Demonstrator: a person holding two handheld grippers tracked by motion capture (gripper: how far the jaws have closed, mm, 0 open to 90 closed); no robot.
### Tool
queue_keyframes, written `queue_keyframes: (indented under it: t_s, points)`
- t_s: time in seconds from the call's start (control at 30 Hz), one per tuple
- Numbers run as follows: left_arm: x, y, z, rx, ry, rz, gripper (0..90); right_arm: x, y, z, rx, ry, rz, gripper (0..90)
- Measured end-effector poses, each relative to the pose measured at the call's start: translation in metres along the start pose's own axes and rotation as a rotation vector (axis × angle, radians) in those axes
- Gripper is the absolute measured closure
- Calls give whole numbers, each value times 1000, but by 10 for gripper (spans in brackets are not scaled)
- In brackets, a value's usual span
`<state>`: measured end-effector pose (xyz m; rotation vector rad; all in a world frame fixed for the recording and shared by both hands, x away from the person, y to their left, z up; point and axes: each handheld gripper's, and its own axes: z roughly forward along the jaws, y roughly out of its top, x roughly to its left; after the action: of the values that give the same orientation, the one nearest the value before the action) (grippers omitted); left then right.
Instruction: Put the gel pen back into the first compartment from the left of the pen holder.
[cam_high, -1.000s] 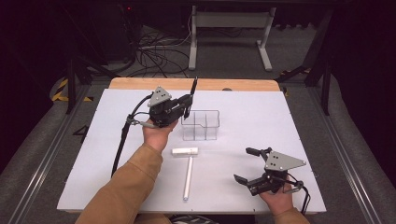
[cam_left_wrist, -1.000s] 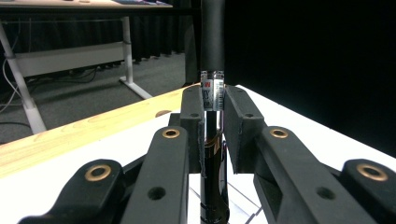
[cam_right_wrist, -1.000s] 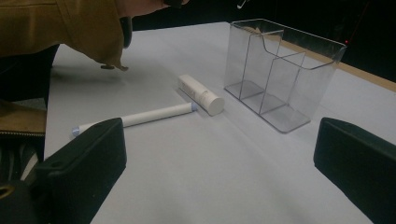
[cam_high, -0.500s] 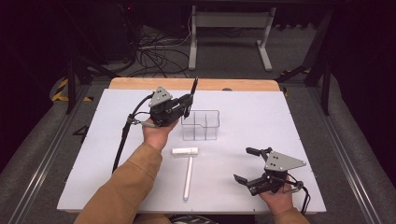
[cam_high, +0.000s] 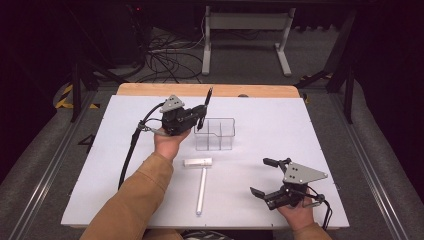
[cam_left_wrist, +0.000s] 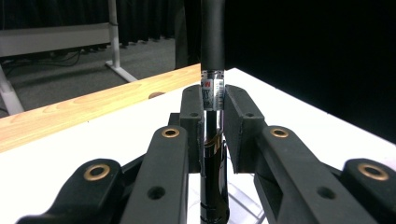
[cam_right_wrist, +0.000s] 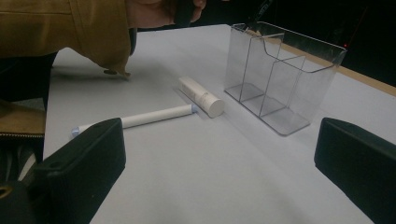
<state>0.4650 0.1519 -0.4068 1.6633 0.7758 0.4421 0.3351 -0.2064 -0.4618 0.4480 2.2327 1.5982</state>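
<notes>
At about five o'clock on the matte white tabletop (cam_high: 100, 165), nearest the person, the right hand-held gripper (cam_high: 265, 176) rests low with its blocky black jaws spread wide and nothing between them; a flat grey three-cornered plate sits on top of it. At roughly six o'clock lies a slim white cylinder (cam_high: 201, 191), smooth and rod-like, pointing away from the person, and just beyond its far end, lying crosswise, is a shorter, thicker white tube (cam_high: 197, 162) with a flat round end and fine print on its side. Past these, near the middle of the tabletop, stands a clear plastic organiser (cam_high: 215, 134), box-shaped with thin glossy walls that split it into compartments. At its left edge, around eleven o'clock, the left hand-held gripper (cam_high: 202, 114) is closed narrow on a black pen (cam_high: 205, 106), a glossy round barrel with a small printed label, held upright and leaning slightly, its lower end at the organiser's left side. Whether the tip is inside a compartment I cannot tell. A pale wooden strip (cam_high: 150, 90) edges the far side.
</notes>
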Motion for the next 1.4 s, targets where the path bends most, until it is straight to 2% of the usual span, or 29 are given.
queue_keyframes:
  t_s: [0.23, 0.43, 0.6, 0.67, 0.77, 0.9, 0.97, 1.07, 1.17, 1.3, 1.4]
  points:
    - [1, -5, 4, 21, -9, 5, 788, 0, 0, 0, 6, -3, -5, 27]
    - [4, -10, 4, 45, 2, 14, 787, 0, 0, 0, 1, -7, -5, 27]
    - [4, -12, 5, 51, -5, -7, 787, 0, 0, 1, 3, -6, -9, 27]
    - [3, -12, 6, 53, -1, 18, 787, 1, 0, 1, 2, -6, -9, 27]
    - [2, -13, 7, 56, 2, 33, 787, 1, 0, 1, 1, -8, -11, 27]
    - [2, -12, 6, 60, -1, 21, 785, 1, 0, 1, 2, -9, -12, 27]
    - [2, -11, 4, 73, -7, 2, 772, 1, 0, 1, -2, -8, -9, 27]
    - [4, -9, -1, 67, -14, -20, 631, 1, 0, 0, -13, -6, -5, 26]
    - [5, -4, -11, 66, -8, -21, 498, 1, 0, -1, -17, -10, 4, 28]
    - [3, 4, -30, 58, -19, 13, 347, 0, 2, -2, -29, -17, 18, 19]
    - [-2, 8, -44, 45, -32, 37, 274, -1, 3, -4, -36, -31, 32, 5]
